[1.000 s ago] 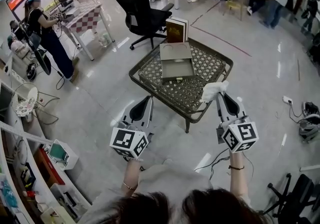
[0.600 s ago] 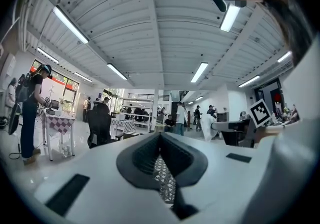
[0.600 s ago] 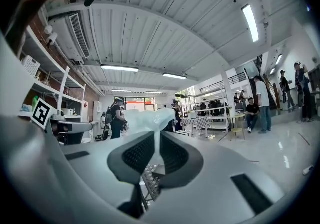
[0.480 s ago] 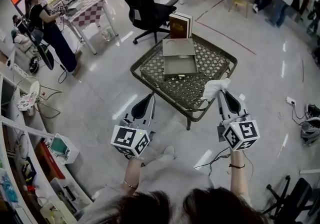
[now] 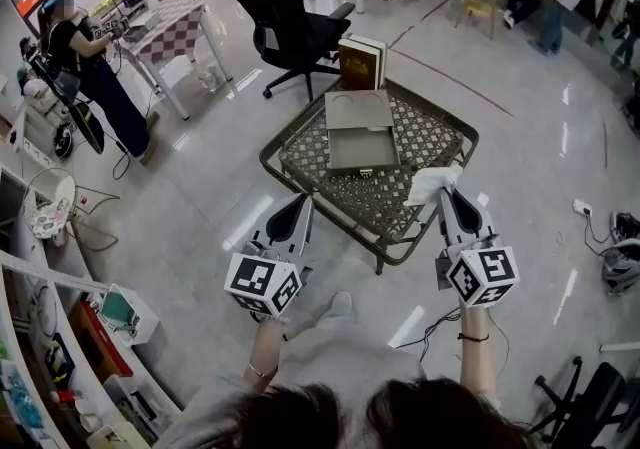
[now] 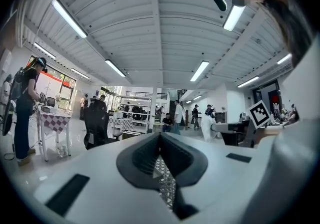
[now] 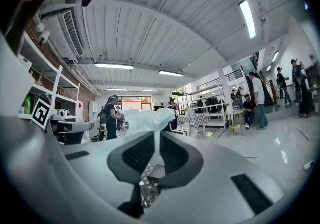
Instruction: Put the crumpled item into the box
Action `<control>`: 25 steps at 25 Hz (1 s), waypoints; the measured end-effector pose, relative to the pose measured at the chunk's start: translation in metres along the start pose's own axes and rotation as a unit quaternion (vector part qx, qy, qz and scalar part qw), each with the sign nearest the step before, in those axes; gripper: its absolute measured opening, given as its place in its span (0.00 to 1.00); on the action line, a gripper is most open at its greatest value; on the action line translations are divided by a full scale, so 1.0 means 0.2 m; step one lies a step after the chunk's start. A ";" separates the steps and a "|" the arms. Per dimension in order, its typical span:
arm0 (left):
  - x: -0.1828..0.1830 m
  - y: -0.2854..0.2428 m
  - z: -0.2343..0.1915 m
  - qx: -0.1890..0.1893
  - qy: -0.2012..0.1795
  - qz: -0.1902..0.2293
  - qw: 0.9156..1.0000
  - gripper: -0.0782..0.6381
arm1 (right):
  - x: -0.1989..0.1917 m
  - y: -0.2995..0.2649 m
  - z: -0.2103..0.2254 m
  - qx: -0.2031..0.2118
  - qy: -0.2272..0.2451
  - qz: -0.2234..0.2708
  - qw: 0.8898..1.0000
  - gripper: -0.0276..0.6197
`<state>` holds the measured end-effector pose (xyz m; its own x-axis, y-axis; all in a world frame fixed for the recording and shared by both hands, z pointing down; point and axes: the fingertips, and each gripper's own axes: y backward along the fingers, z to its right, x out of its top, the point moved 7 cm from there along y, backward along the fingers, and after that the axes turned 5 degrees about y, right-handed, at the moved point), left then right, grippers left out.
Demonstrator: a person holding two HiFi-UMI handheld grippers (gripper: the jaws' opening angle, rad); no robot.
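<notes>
At the lower left of the head view my left claw (image 5: 298, 203) hangs off the near left edge of the table (image 5: 400, 205). Its own view shows its jaws brought together at the tips with nothing between them, only the table's mesh showing through the slot below, so it has no part in this. Moving right, the box (image 5: 362, 149) sits near the middle of the mesh top. It is a shallow grey tray with its open mouth facing up, bare inside as far as I can see, and a flat grey panel lies against its far end. Its long side runs roughly up the frame, away from me. Further right, my right claw (image 5: 444, 195) is over the near right part of the table, its jaws pinched almost together on the crumpled item (image 5: 428, 183). That is a white, tissue-like wad that bulges out beyond the tips toward the upper left. In the right gripper view the wad (image 7: 142, 118) billows above the pinch, and a thin neck of it is caught between the pads. What matters for the next move is that the tray's mouth lies up and to the left of this claw in the frame, apart from it, with open mesh between. The two claws look about equally near the box, but only the right one is loaded. I judge it needs to travel up and leftward until the wad hangs over the tray's hollow before I let go; released here, the wad would land on the mesh short of the near right corner.
</notes>
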<state>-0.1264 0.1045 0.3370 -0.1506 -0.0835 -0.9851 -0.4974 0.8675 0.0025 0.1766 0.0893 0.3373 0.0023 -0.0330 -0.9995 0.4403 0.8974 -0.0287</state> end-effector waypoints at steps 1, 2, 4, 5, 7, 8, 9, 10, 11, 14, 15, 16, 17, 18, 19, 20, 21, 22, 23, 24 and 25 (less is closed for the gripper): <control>0.00 -0.02 -0.02 -0.003 0.000 -0.001 1.000 0.13 | 0.00 -0.03 0.00 -0.002 -0.001 0.000 1.000 0.12; 0.01 -0.05 -0.04 -0.007 0.000 -0.002 1.000 0.13 | 0.00 -0.05 0.00 -0.004 -0.002 0.000 1.000 0.12; 0.01 -0.10 -0.08 -0.014 0.000 -0.006 1.000 0.13 | -0.01 -0.11 0.01 -0.006 -0.005 -0.002 1.000 0.12; 0.01 -0.12 -0.10 -0.017 0.001 -0.009 1.000 0.13 | -0.01 -0.14 0.01 -0.007 -0.006 -0.003 1.000 0.12; 0.01 -0.17 -0.14 -0.021 0.005 -0.011 1.000 0.13 | -0.02 -0.18 0.01 -0.009 -0.008 -0.006 1.000 0.12; 0.01 -0.19 -0.16 -0.022 0.007 -0.011 1.000 0.13 | -0.02 -0.21 0.02 -0.010 -0.008 -0.008 1.000 0.12; 0.01 -0.21 -0.18 -0.024 0.009 -0.012 1.000 0.13 | -0.02 -0.23 0.02 -0.012 -0.008 -0.010 1.000 0.12; 0.01 -0.23 -0.20 -0.026 0.010 -0.013 1.000 0.13 | -0.02 -0.26 0.01 -0.013 -0.008 -0.011 1.000 0.12; 0.01 -0.24 -0.23 -0.028 0.011 -0.013 0.999 0.13 | -0.03 -0.28 0.01 -0.014 -0.009 -0.012 1.000 0.12; 0.01 -0.31 -0.29 -0.037 0.012 -0.016 0.999 0.13 | -0.04 -0.36 0.02 -0.018 -0.010 -0.016 1.000 0.12; 0.00 -0.33 -0.31 -0.040 0.011 -0.018 0.999 0.13 | -0.05 -0.39 0.02 -0.019 -0.009 -0.018 1.000 0.12; 0.00 -0.35 -0.32 -0.044 0.011 -0.020 0.999 0.13 | -0.05 -0.41 0.03 -0.020 -0.008 -0.019 1.000 0.12; -0.01 -0.36 -0.33 -0.047 0.010 -0.022 0.999 0.13 | -0.06 -0.44 0.04 -0.021 -0.007 -0.020 1.000 0.12; -0.01 -0.38 -0.34 -0.050 0.009 -0.023 0.998 0.13 | -0.06 -0.46 0.05 -0.022 -0.006 -0.019 1.000 0.12; -0.02 -0.40 -0.36 -0.052 0.008 -0.024 0.998 0.13 | -0.06 -0.48 0.06 -0.025 -0.005 -0.018 1.000 0.12; -0.02 -0.42 -0.37 -0.055 0.007 -0.026 0.998 0.13 | -0.06 -0.50 0.06 -0.026 -0.004 -0.016 1.000 0.12; -0.02 -0.44 -0.39 -0.057 0.005 -0.028 0.998 0.13 | -0.06 -0.53 0.07 -0.027 -0.005 -0.016 0.999 0.12; -0.03 -0.45 -0.40 -0.060 0.004 -0.030 0.998 0.13 | -0.07 -0.55 0.07 -0.028 -0.005 -0.017 0.999 0.12; -0.03 -0.47 -0.41 -0.061 0.003 -0.032 0.998 0.13 | -0.08 -0.57 0.08 -0.028 -0.006 -0.019 0.999 0.12; -0.04 -0.48 -0.42 -0.061 0.003 -0.033 0.998 0.13 | -0.08 -0.58 0.08 -0.028 -0.007 -0.021 0.999 0.12; -0.04 -0.50 -0.44 -0.061 0.003 -0.034 0.998 0.13 | -0.09 -0.61 0.08 -0.028 -0.010 -0.023 0.999 0.12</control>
<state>-0.1509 -0.0242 0.3599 -0.1178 -0.1436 -0.9826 -0.6073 0.7933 -0.0431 0.1382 -0.0261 0.3595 0.0010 -0.0824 -0.9966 0.3891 0.9181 -0.0755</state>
